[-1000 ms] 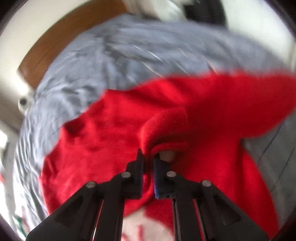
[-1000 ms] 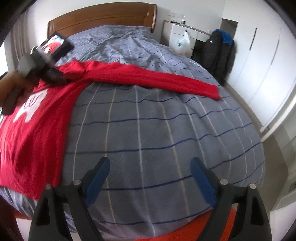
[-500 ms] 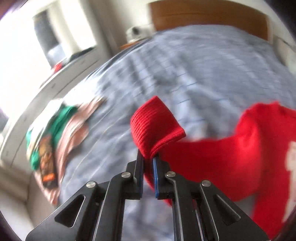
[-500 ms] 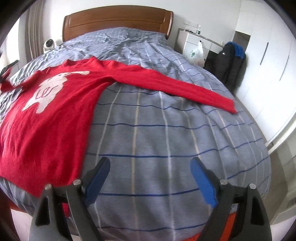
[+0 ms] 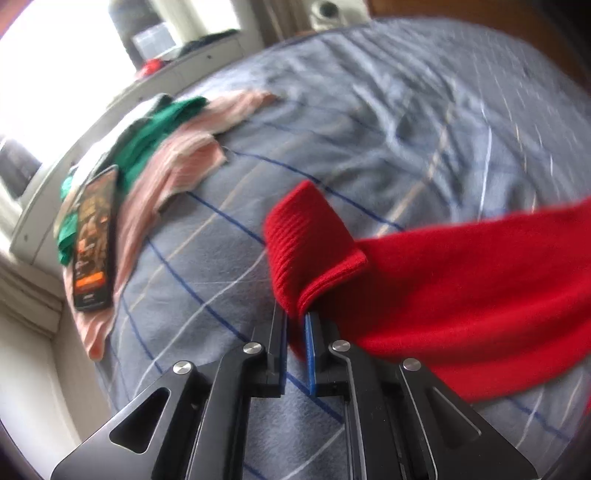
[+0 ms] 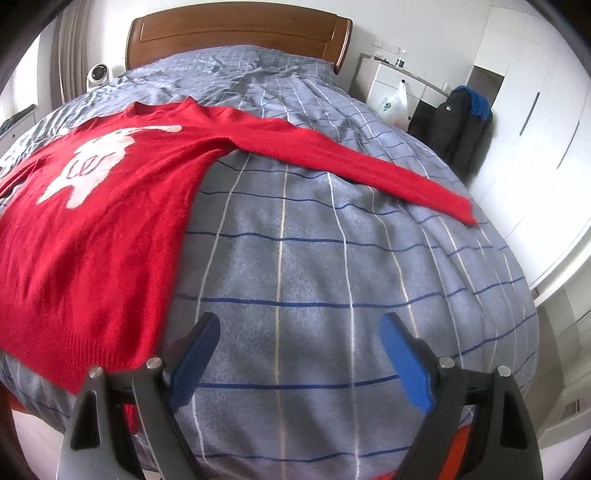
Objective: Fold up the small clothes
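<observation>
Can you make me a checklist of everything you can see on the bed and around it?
Surface: bed with a grey checked cover, lightly wrinkled.
Job's things: red sweater lying flat, white design up; one sleeve stretched out to the side; the other sleeve's cuff pinched in the left gripper.
Clutter: green cloth, pink striped cloth and a phone at the bed's edge.
Grippers: left gripper jaws opening, cuff between them; right gripper open, empty, above the cover.
Cables: nothing seen.
Surroundings: headboard, fan, dresser with a bag, dark jacket, wardrobe.
</observation>
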A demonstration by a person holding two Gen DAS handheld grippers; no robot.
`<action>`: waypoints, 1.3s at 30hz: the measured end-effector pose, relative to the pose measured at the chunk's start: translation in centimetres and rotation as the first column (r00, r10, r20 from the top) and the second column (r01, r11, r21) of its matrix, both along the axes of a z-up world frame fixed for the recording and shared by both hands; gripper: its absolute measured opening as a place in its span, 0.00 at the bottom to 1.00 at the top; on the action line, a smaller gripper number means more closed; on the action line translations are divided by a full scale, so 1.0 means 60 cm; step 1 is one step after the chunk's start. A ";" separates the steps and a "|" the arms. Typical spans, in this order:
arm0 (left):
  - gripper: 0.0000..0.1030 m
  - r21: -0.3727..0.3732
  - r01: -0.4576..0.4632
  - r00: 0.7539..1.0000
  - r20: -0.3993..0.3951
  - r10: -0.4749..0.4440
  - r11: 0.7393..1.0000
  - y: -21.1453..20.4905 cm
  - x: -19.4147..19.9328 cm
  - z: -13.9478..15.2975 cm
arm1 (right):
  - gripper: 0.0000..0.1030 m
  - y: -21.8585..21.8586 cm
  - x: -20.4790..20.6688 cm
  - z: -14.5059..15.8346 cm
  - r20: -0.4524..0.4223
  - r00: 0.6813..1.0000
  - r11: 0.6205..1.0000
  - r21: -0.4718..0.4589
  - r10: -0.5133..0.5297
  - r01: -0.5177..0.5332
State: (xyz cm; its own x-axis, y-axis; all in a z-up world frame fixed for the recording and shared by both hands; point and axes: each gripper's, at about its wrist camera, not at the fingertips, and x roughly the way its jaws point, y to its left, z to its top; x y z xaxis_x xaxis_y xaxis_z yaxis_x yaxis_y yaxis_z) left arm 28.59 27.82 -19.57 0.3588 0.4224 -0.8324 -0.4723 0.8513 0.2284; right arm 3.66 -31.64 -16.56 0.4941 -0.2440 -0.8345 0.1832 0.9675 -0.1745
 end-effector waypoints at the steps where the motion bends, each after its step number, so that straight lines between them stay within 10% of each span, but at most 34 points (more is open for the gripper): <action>1: 0.14 0.012 0.015 1.000 0.012 -0.015 1.000 -0.002 -0.004 0.004 | 0.85 0.000 0.000 -0.001 -0.001 1.000 1.000 0.002 0.001 -0.001; 6: 0.69 -0.008 0.107 0.982 0.159 -0.105 0.994 -0.044 -0.072 0.076 | 0.85 -0.004 -0.004 0.007 0.024 1.000 1.000 0.013 -0.008 0.007; 8: 0.81 -0.070 0.287 0.931 0.257 -0.260 0.956 -0.102 -0.101 0.114 | 0.85 -0.011 -0.004 0.009 0.037 0.999 1.000 0.021 -0.024 0.023; 14: 0.94 -0.060 0.760 0.622 0.354 -0.698 0.647 -0.318 -0.099 0.131 | 0.87 -0.024 0.002 0.014 0.069 0.994 0.996 0.027 -0.083 0.081; 17: 0.94 -0.057 0.834 0.538 0.304 -0.786 0.548 -0.382 -0.049 0.083 | 0.87 -0.033 0.005 0.008 0.060 0.992 0.994 0.030 -0.107 0.106; 21: 1.00 -0.040 0.824 0.565 0.133 -0.814 0.565 -0.403 0.013 -0.023 | 0.87 -0.043 0.003 0.007 0.061 0.989 0.990 0.034 -0.138 0.136; 27: 1.00 -0.161 0.822 0.570 0.237 -0.787 0.547 -0.371 0.018 -0.030 | 0.87 -0.062 0.010 -0.013 0.010 0.981 0.979 0.068 -0.195 0.194; 39: 1.00 -0.127 0.824 0.567 0.216 -0.795 0.553 -0.387 0.011 -0.032 | 0.87 -0.069 0.018 -0.030 -0.026 0.972 0.969 0.079 -0.234 0.235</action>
State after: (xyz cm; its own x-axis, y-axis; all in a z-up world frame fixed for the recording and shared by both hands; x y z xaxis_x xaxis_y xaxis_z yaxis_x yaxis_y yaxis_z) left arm 29.24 4.63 -21.51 0.5670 -0.2599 -0.7816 0.4293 0.9031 0.0111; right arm 4.71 -35.80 -18.35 0.4173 -0.2828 -0.8636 0.4043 0.9089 -0.1023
